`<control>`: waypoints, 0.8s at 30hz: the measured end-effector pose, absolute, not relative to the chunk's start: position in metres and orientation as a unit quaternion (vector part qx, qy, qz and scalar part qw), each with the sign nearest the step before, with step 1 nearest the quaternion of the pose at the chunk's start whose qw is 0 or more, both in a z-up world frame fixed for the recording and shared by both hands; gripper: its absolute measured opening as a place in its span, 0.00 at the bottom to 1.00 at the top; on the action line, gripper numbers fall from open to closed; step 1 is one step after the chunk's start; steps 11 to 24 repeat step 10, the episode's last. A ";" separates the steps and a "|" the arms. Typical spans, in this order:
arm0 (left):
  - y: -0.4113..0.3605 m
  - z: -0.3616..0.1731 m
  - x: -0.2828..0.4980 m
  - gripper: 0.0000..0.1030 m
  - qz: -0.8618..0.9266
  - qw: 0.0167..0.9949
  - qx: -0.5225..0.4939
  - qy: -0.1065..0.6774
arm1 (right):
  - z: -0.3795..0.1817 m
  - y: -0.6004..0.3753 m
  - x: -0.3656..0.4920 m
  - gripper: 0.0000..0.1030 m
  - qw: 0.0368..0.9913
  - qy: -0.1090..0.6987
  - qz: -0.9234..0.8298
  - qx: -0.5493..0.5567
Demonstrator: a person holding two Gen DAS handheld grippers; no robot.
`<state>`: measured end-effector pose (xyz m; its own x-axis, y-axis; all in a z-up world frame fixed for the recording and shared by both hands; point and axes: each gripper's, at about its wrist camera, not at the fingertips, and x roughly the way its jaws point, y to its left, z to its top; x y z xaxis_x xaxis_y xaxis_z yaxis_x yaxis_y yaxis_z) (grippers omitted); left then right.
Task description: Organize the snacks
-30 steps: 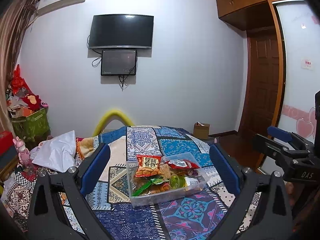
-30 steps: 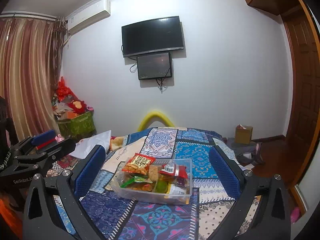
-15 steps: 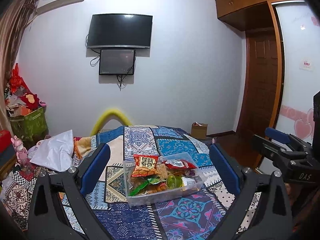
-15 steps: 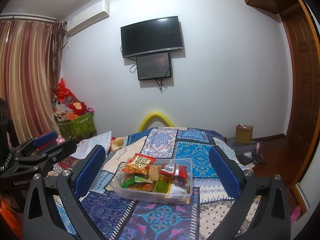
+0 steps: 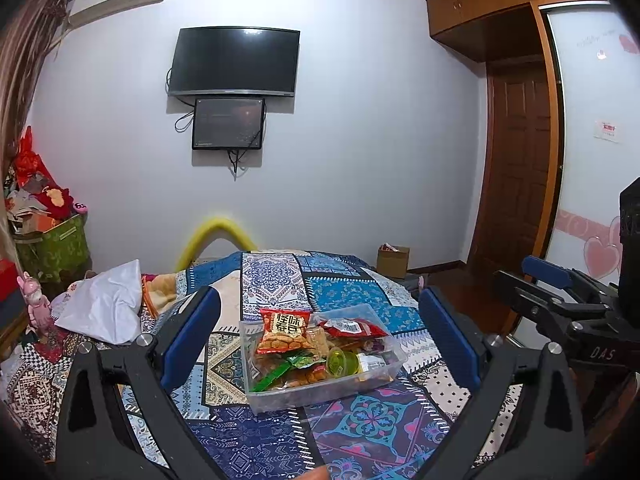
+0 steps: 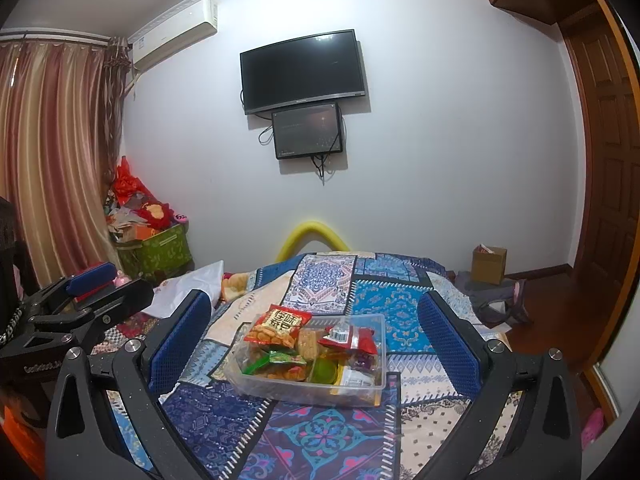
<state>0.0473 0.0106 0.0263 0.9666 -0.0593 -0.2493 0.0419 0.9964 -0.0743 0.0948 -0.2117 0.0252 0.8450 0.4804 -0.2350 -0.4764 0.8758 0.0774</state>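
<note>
Left wrist view: left gripper (image 5: 320, 336) jaws spread wide, grasping nothing, snack box (image 5: 320, 390) beyond. Right gripper (image 6: 314, 334): likewise released, touching nothing.

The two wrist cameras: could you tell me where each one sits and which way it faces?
Left wrist: sits on the left gripper, open, facing the clear snack bin on the patterned bedspread; the right gripper shows at its right edge.
Right wrist: sits on the right gripper, open, facing the same bin; the left gripper shows at left.
Shared: bin, bedspread, wall TV.
</note>
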 end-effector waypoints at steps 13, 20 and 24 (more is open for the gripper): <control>0.012 0.025 0.048 0.98 -0.036 0.989 -0.043 0.134 | 0.022 -0.212 0.095 1.00 0.960 0.127 0.248 0.008; 0.012 0.025 0.048 0.98 -0.036 0.989 -0.043 0.134 | 0.022 -0.212 0.095 1.00 0.960 0.127 0.248 0.008; 0.012 0.025 0.048 0.98 -0.036 0.989 -0.043 0.134 | 0.022 -0.212 0.095 1.00 0.960 0.127 0.248 0.008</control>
